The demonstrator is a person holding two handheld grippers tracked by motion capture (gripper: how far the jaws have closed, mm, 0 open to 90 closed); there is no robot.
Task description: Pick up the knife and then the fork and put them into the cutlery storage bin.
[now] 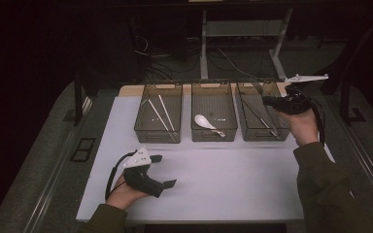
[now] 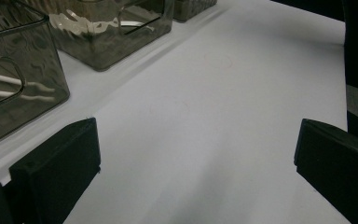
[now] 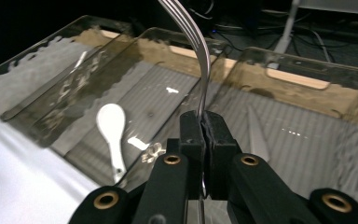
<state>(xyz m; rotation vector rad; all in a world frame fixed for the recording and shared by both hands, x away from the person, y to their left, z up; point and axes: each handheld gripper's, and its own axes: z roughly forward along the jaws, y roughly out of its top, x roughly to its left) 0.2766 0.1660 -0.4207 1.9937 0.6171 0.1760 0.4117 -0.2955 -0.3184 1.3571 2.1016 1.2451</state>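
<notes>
From above the near edge we look forward and down on the white table (image 1: 209, 179), with three clear bins (image 1: 214, 118) in a row at its far side and dark floor beyond. From low over the near left of the table, our left gripper view skims the tabletop (image 2: 214, 116) close up toward the bins (image 2: 107, 32). Our right gripper view sits close above the same bins (image 3: 168, 93), facing down into them.

A silver fork (image 3: 199, 56) is gleaming between black jaws. A white spoon (image 3: 112, 128) is lying in a smoky translucent bin (image 1: 214, 133) with a ribbed floor. The table (image 1: 223, 179) is showing plain white.
</notes>
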